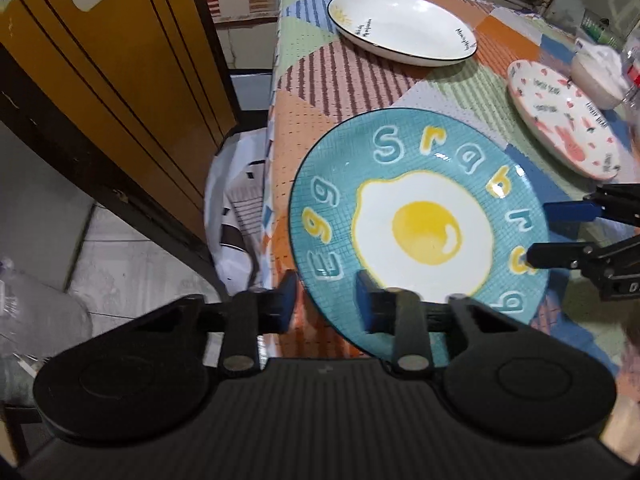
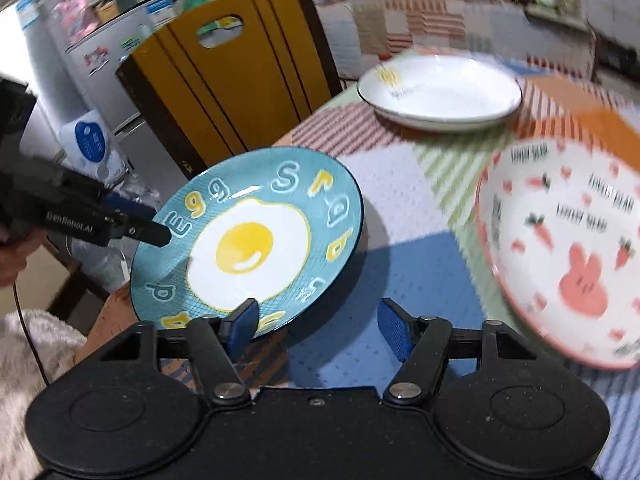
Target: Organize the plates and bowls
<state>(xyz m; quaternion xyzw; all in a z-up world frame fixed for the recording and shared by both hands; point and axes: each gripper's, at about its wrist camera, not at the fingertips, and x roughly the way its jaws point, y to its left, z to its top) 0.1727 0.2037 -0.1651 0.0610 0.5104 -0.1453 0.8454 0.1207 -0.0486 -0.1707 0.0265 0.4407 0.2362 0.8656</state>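
- Now, your left gripper (image 1: pixel 328 304) is clamped on the near rim of the egg plate (image 1: pixel 424 232), with one finger on top and one under it.
- That rim sticks out past the edge of the table, which I think is why you grab it there: the bottom finger has room to slide under.
- Your right gripper (image 2: pixel 319 326) has its jaws apart. One finger sits over the plate's other side and one is out over the tablecloth (image 2: pixel 400 208), so it holds nothing yet.
- Two grippers on two sides looks like a plan to keep the wide, slippery plate steady when it lifts.
- From the right wrist view, the plate looks tipped up a bit on the left gripper's side.
- The rabbit plate (image 2: pixel 560 248) lies just beside the egg plate, and the white deep dish (image 1: pixel 400 26) sits well apart at the far end. My guess is the plates get stacked there.
- A yellow chair (image 1: pixel 120 80) stands close by the table edge, so mind it.
- Big puffy letters on the egg plate spell "Egg"; more letters start "Sra".
- The rabbit plate has small black words, too blurry to be sure of.
- The white dish has a little sun and thin writing I cannot read.
- White letters on your left gripper look like "GenRobot.AI".
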